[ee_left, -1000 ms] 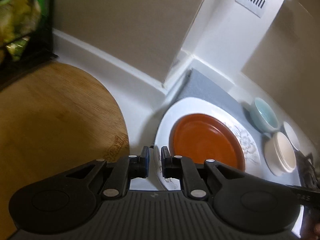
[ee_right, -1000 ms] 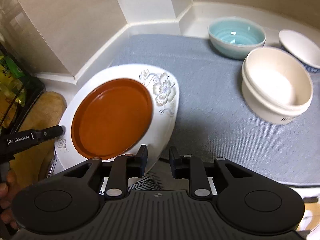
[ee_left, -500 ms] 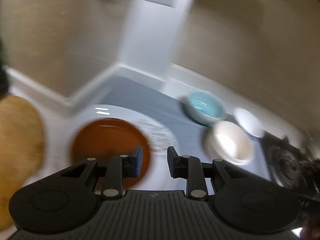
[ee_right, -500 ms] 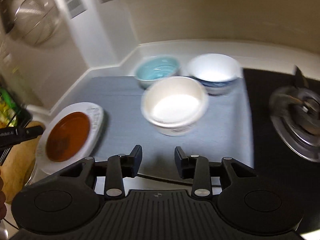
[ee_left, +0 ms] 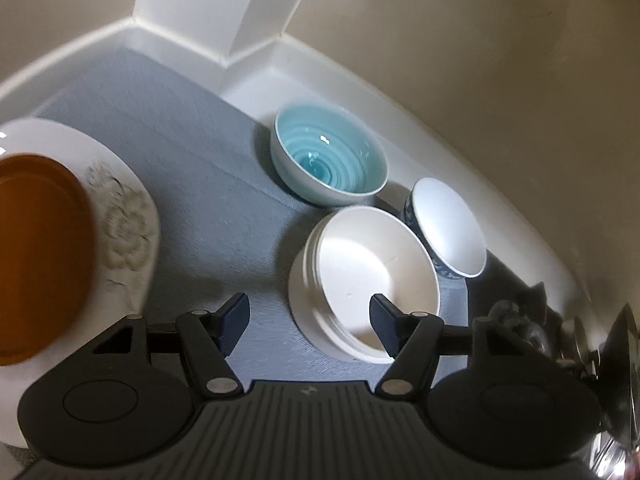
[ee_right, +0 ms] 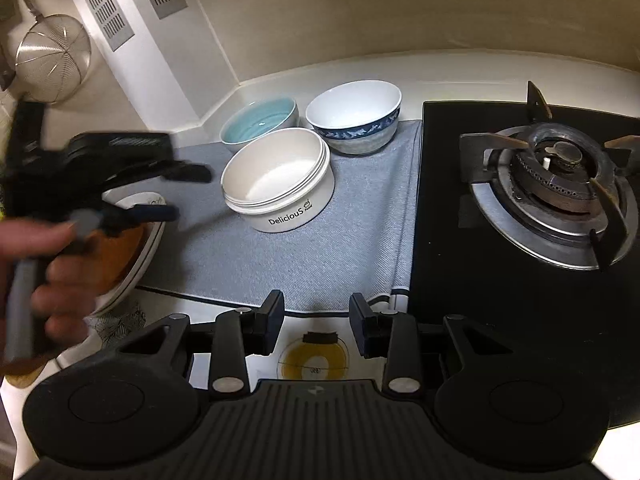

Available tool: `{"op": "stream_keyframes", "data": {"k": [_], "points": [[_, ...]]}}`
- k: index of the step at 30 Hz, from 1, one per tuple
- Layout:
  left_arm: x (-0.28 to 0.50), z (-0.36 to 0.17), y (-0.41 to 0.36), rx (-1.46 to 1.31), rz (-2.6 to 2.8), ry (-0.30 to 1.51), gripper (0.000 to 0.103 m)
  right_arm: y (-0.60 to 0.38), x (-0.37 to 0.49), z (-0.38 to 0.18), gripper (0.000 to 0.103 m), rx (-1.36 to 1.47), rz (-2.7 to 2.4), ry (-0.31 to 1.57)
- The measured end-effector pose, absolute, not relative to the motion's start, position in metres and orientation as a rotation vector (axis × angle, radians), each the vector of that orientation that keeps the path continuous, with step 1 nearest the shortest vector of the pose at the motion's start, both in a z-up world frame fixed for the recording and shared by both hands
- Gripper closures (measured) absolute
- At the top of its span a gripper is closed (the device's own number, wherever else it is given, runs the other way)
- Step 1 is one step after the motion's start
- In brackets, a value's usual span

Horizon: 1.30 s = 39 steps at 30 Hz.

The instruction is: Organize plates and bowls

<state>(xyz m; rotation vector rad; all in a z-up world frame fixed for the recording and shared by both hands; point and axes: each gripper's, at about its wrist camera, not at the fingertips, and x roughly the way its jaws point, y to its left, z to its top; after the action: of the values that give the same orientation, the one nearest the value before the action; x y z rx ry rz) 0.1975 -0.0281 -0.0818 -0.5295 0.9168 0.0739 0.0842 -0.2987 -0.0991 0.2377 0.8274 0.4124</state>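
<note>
Left wrist view. The left gripper (ee_left: 309, 322) hangs over a grey mat (ee_left: 192, 168) with its jaws spread wide, having just been opening; nothing lies between them, though the right fingertip overlaps the near rim of the cream bowl (ee_left: 364, 276) in the picture. Behind that bowl stands the teal bowl (ee_left: 330, 160), and to its right the blue-patterned bowl (ee_left: 448, 228), touching or almost touching the cream one. At the left edge an orange plate (ee_left: 36, 248) rests inside a white flowered plate (ee_left: 124, 224).

Right wrist view. The right gripper (ee_right: 316, 322) is released, jaws part open and empty, above the mat's near edge (ee_right: 304, 264). The three bowls cluster at the mat's far end: cream bowl (ee_right: 280, 184), lettered "Delicious", in front; teal bowl (ee_right: 260, 124) behind left; blue-patterned bowl (ee_right: 356, 116) behind right. A gas burner (ee_right: 552, 184) sits on the black hob to the right. At left a blurred hand (ee_right: 44, 276) carries the left gripper (ee_right: 180, 192), jaws apart, over the stacked plates (ee_right: 140, 240). A wire strainer (ee_right: 54, 56) hangs on the wall.
</note>
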Motion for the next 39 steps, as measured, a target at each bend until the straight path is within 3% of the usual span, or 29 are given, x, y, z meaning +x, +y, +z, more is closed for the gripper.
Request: {"op": "stream_keyframes", "data": {"k": [3, 5, 7, 12, 29, 39], "points": [[0.202, -0.087, -0.039, -0.513, 0.059, 0.927, 0.034, -0.304, 0.084, -0.101, 0.065, 0.249, 0.405, 0.836], [0.203, -0.091, -0.044, -0.515, 0.034, 0.928, 0.043, -0.306, 0.082, -0.1, 0.065, 0.249, 0.409, 0.838], [0.203, -0.094, -0.046, -0.511, 0.019, 0.936, 0.068, -0.308, 0.082, -0.1, 0.065, 0.241, 0.418, 0.837], [0.192, -0.096, -0.051, -0.499, 0.008, 0.942, 0.076, -0.313, 0.085, -0.101, 0.065, 0.245, 0.43, 0.839], [0.093, -0.086, -0.033, -0.431, 0.0, 1.02, 0.076, -0.309, 0.105, -0.099, 0.062, 0.263, 0.475, 0.834], [0.084, -0.079, -0.033, -0.383, 0.017, 1.001, 0.072, -0.28, 0.125, -0.107, 0.055, 0.223, 0.508, 0.868]]}}
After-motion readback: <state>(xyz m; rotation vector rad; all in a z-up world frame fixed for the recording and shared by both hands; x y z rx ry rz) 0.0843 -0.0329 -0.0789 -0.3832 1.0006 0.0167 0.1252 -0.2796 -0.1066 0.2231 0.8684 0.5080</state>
